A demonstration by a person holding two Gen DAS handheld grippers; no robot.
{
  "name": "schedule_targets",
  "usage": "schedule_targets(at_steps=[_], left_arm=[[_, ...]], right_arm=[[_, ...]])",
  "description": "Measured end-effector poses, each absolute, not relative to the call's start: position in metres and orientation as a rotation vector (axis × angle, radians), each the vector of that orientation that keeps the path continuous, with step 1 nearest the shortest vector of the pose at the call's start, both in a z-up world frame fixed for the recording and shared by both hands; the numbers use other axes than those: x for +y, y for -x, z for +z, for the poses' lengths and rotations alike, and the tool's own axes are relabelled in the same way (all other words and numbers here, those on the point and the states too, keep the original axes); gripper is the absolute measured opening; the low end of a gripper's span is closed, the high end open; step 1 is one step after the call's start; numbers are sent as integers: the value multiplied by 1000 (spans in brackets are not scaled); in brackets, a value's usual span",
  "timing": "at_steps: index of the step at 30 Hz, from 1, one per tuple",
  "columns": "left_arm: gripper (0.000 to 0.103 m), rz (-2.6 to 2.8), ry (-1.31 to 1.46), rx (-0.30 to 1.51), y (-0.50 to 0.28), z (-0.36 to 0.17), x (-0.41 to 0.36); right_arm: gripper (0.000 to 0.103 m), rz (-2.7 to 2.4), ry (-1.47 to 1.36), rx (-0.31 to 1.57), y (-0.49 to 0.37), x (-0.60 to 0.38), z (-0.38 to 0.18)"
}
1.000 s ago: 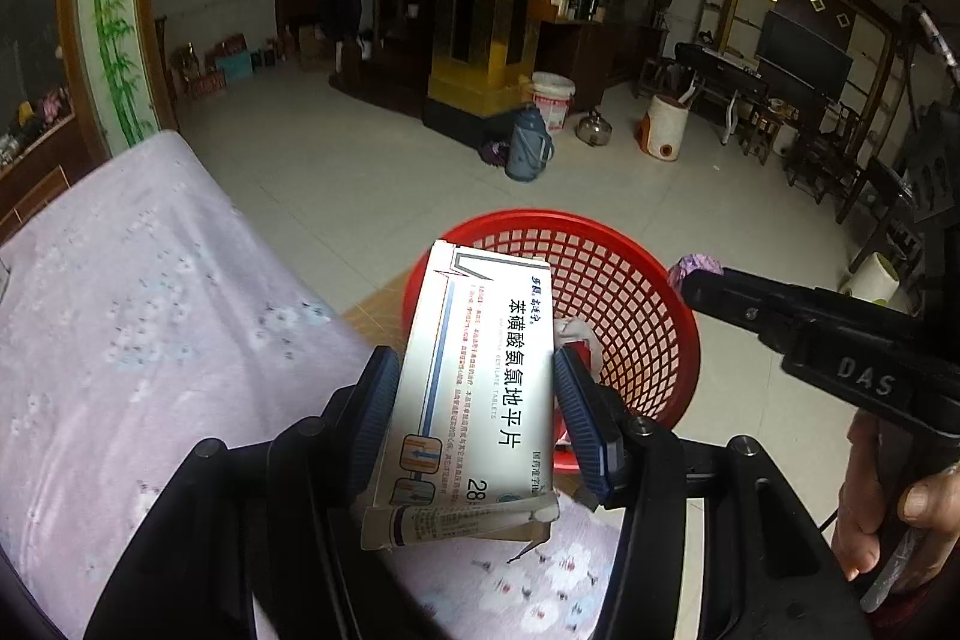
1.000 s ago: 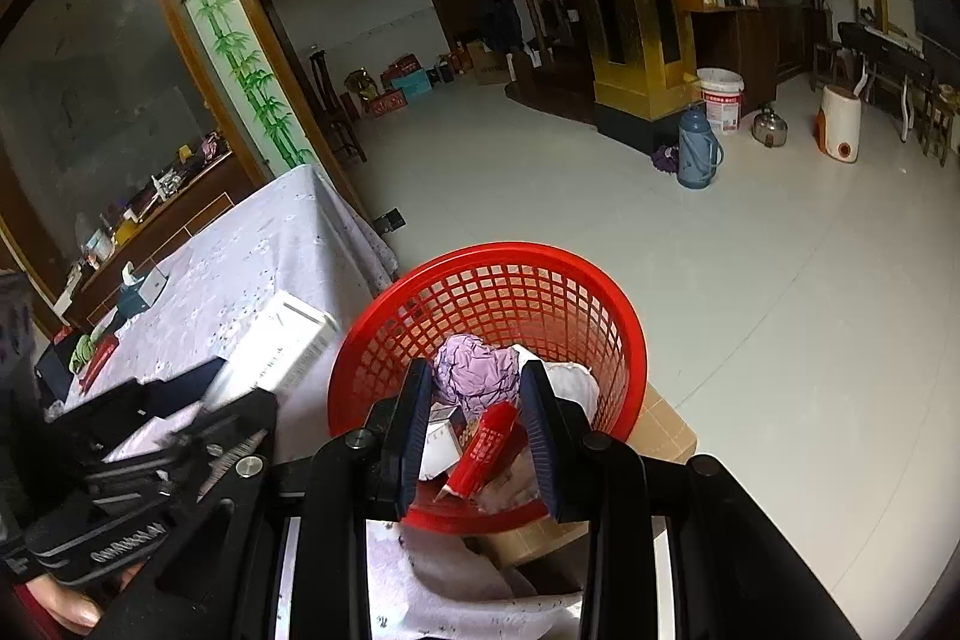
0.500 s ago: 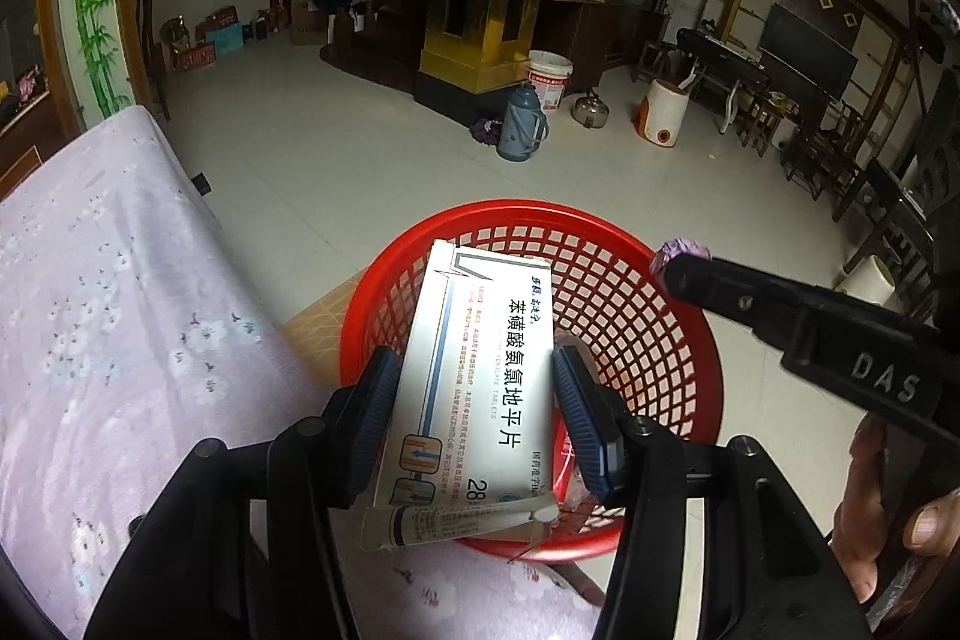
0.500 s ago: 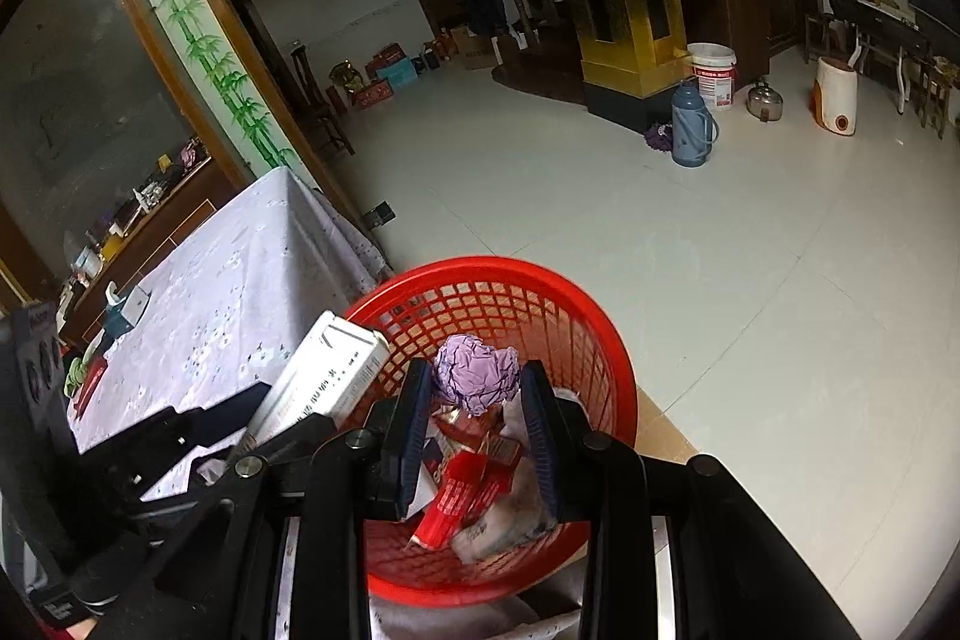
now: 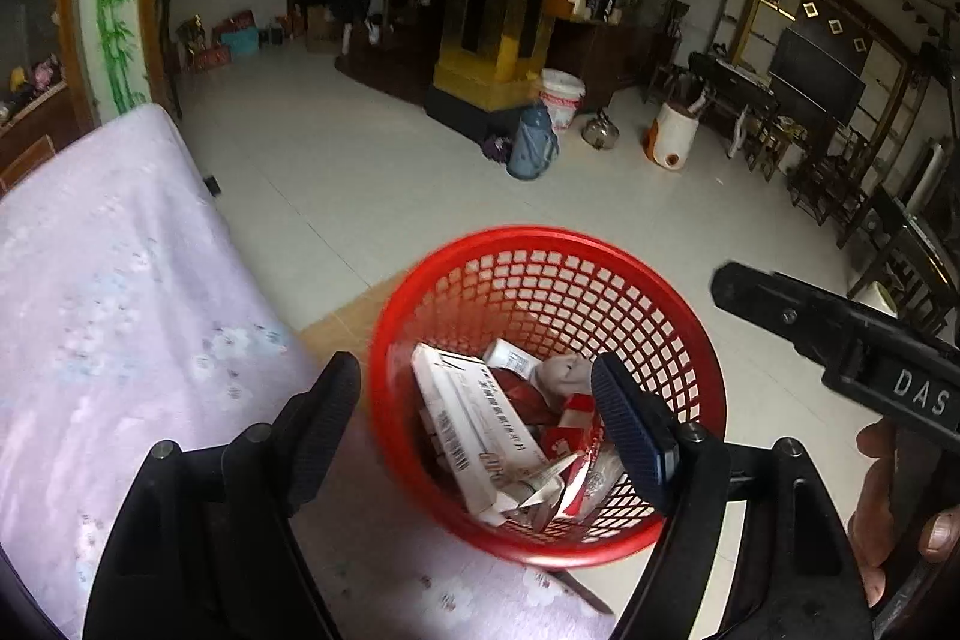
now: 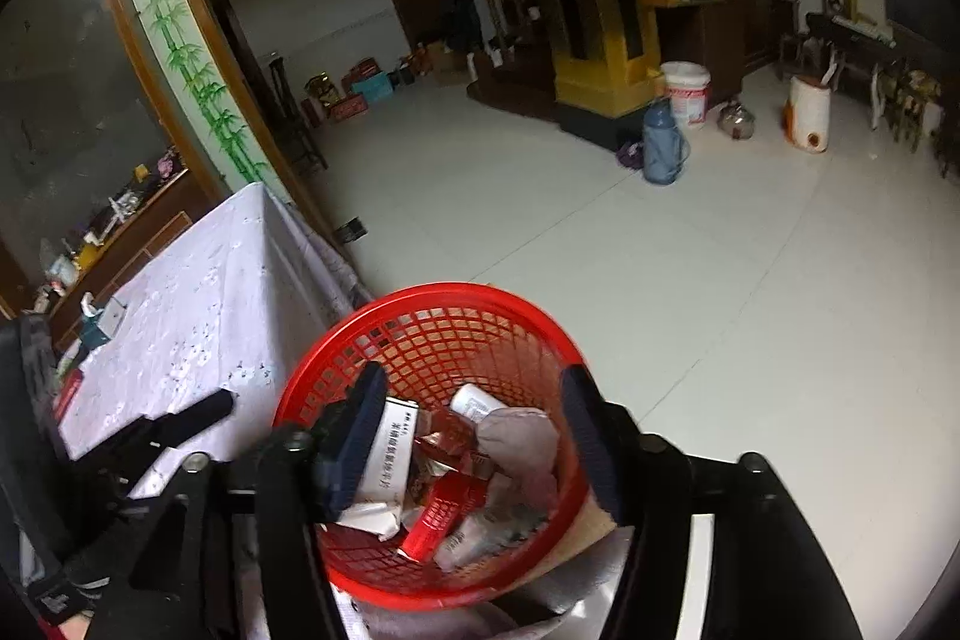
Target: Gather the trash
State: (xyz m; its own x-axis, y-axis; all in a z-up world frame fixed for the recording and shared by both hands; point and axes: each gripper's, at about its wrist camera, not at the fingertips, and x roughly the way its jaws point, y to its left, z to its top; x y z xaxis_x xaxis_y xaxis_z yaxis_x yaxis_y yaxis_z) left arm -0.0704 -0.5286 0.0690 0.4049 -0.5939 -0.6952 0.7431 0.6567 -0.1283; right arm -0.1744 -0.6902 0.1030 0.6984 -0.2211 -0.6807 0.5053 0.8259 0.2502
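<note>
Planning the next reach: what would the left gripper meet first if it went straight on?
Probably the white box lying in the red basket; the open left gripper points into it.

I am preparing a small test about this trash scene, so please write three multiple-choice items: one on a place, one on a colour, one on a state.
1. Where does the white rectangular cardboard medicine box lie?
A. on the tablecloth
B. inside the basket
C. on the floor tiles

2. What colour is the round plastic mesh basket?
A. red
B. blue
C. green

3. How do the left tongs stand?
A. shut on the box
B. shut on nothing
C. open, holding nothing

Answers:
1 B: the box rests among the other trash within the basket wall.
2 A: its rim and mesh are red in both views.
3 C: their jaws have just been opening and stand apart above the basket, with nothing pressed between them; the right tongs are open as well.
</note>
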Motion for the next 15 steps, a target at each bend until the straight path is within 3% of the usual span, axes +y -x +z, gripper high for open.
schedule_targets(at_steps=[4, 10, 13, 15], left_arm=[[89, -825, -201, 715, 84, 87, -506], [91, -771, -213, 596, 108, 111, -460], [99, -744, -233, 540, 123, 117, -431], [100, -724, -242, 521, 131, 119, -411]], right_arm=[[79, -494, -371, 671, 189, -671, 115], [89, -572, -252, 628, 213, -623, 130], [90, -584, -214, 606, 224, -597, 134], [94, -597, -186, 590, 232, -579, 135]])
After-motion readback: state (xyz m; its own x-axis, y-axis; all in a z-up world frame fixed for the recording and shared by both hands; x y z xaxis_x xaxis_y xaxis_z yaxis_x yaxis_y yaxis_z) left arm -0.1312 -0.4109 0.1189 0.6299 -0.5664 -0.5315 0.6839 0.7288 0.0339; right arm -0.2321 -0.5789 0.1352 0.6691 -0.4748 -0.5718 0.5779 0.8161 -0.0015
